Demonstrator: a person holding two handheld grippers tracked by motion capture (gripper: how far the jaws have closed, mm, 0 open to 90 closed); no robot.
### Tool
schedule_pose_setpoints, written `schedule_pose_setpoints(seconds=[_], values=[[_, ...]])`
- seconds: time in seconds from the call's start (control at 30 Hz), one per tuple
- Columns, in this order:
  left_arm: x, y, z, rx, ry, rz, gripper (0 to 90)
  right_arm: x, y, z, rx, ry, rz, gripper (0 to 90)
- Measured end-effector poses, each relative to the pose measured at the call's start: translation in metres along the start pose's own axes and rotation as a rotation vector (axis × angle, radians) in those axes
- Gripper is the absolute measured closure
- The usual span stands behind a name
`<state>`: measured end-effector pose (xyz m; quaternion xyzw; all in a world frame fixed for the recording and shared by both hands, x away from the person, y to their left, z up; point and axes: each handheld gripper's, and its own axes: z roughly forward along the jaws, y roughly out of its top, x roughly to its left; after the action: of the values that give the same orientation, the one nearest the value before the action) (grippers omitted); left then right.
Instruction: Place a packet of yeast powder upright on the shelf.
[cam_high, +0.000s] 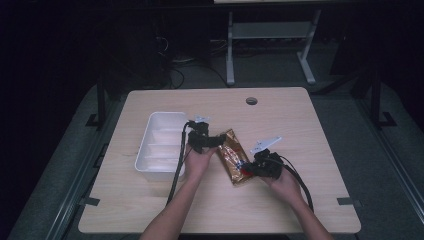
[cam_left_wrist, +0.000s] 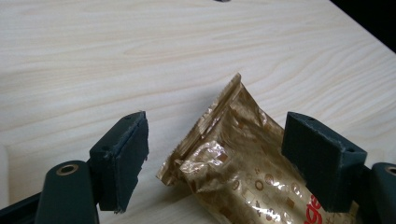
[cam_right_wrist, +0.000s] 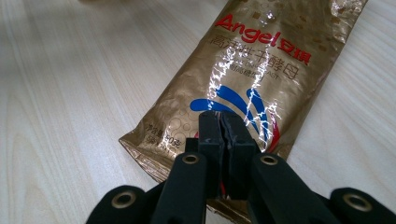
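A gold foil packet (cam_high: 234, 157) lies flat near the middle of the light wooden counter (cam_high: 280, 115), its long axis running from about 11 to 5 o'clock. The right gripper (cam_high: 248, 169) has its jaws pressed together over the packet's near end, seemingly pinching a fold of foil. The left gripper (cam_high: 218, 140) holds its jaws spread to either side of the crimped far end. At 9 o'clock from the packet sits a white bin (cam_high: 150, 145).
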<state>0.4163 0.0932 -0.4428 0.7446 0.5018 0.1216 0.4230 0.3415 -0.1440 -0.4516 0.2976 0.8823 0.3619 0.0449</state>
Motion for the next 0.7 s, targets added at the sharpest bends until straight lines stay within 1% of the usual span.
schedule_pose_setpoints(seconds=[0.1, 0.13, 0.2, 0.27, 0.33, 0.4, 0.5, 0.53, 0.57, 0.6, 0.63, 0.7], values=[[0.000, 0.000, 0.004, 0.032, 0.024, 0.008, 21.9, 0.000, 0.000, 0.000, -0.001, 0.002, 0.005, 86.7], [0.002, -0.001, 0.006, 0.045, 0.024, 0.005, 21.6, 0.000, 0.000, 0.000, -0.001, 0.000, 0.003, 86.7], [0.005, -0.004, 0.011, 0.075, 0.029, -0.021, 21.6, 0.001, 0.000, 0.000, 0.002, -0.006, 0.001, 86.7], [0.006, -0.006, 0.017, 0.102, 0.011, -0.044, 21.1, 0.001, 0.000, 0.000, 0.001, -0.005, 0.001, 86.7], [0.007, -0.008, 0.020, 0.120, -0.020, -0.064, 22.8, 0.000, 0.000, 0.000, -0.002, 0.000, 0.004, 86.7], [0.009, -0.009, 0.022, 0.128, -0.072, -0.085, 28.8, 0.000, -0.001, 0.000, -0.002, 0.001, 0.005, 86.7], [0.010, -0.010, 0.023, 0.131, -0.118, -0.111, 38.9, 0.000, -0.001, 0.000, -0.003, 0.000, 0.004, 86.6], [0.010, -0.010, 0.023, 0.128, -0.123, -0.112, 43.5, 0.000, -0.001, 0.000, -0.005, 0.000, 0.005, 86.6], [0.010, -0.009, 0.022, 0.122, -0.130, -0.104, 47.4, 0.000, -0.001, 0.000, -0.006, 0.000, 0.005, 86.6], [0.009, -0.008, 0.020, 0.113, -0.141, -0.096, 57.1, 0.000, -0.001, 0.000, -0.007, 0.001, 0.005, 86.5], [0.008, -0.008, 0.018, 0.103, -0.142, -0.092, 63.3, 0.000, -0.001, 0.000, -0.008, 0.002, 0.006, 86.4], [0.007, -0.006, 0.015, 0.087, -0.139, -0.069, 68.9, 0.000, -0.001, 0.000, -0.008, 0.002, 0.008, 86.3]])
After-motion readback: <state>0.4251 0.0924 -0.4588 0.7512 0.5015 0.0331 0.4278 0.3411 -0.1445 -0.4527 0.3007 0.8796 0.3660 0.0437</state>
